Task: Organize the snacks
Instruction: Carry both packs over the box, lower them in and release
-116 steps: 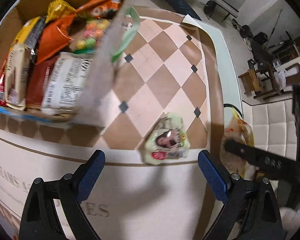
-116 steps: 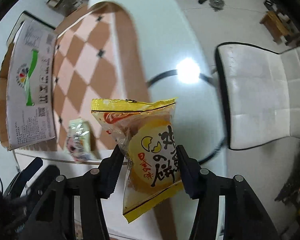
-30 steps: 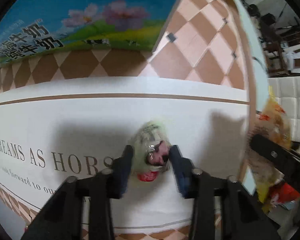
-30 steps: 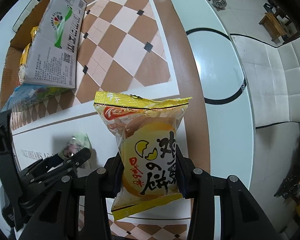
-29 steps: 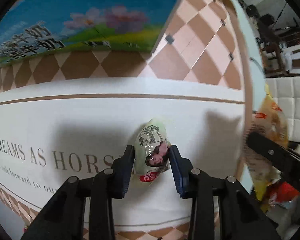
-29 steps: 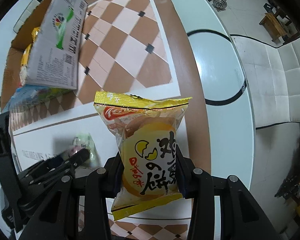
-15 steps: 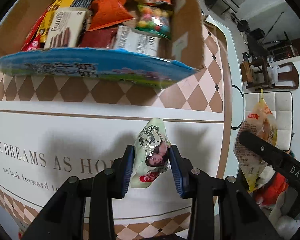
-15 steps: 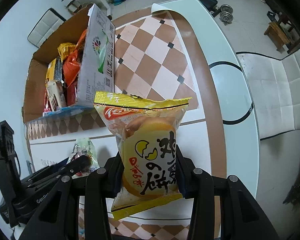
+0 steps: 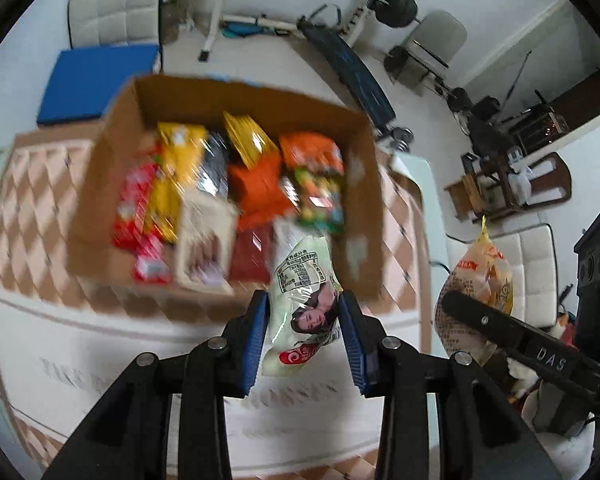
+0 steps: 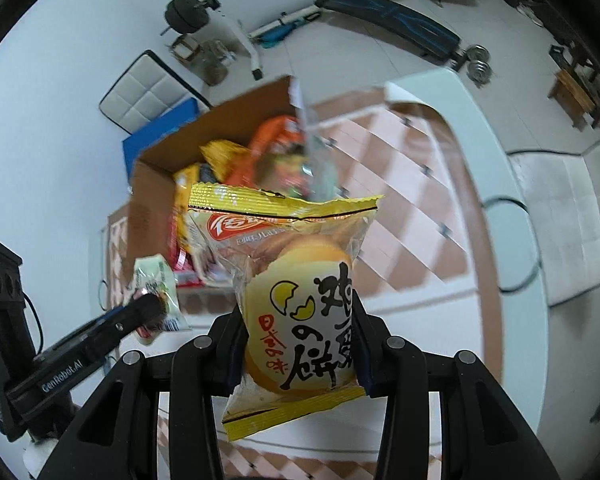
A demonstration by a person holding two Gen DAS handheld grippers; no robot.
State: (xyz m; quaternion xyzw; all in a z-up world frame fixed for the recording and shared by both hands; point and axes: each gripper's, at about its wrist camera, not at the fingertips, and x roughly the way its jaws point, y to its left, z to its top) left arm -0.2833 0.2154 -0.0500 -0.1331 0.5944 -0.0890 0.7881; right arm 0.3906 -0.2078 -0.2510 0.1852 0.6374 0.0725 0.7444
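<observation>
While both packets are carried above the surface [image 9: 80, 344], the left hand-held gripper [image 9: 304, 332] is seen pinching a pale green packet [image 9: 300, 304] between its blue pads [image 9: 256, 332], the packet standing upright with its top toward 12 o'clock. Beyond it, from 10 to 12 o'clock, an open box [image 9: 100, 184] is seen on the checkered cloth [image 9: 16, 184], blurred and packed with red, yellow and orange snacks [image 9: 256, 184]. At 3 o'clock in that view the yellow bag [image 9: 480, 276] is visible in the other tool. In the right wrist view, the right hand-held gripper [image 10: 298, 348] is pressed onto that yellow bag [image 10: 296, 304], which is held upright with its crimped top edge at 12 o'clock. The box [image 10: 152, 204] is seen behind it toward 11 o'clock, and the green packet [image 10: 156, 292] at 9 o'clock, clamped by the left tool.
</observation>
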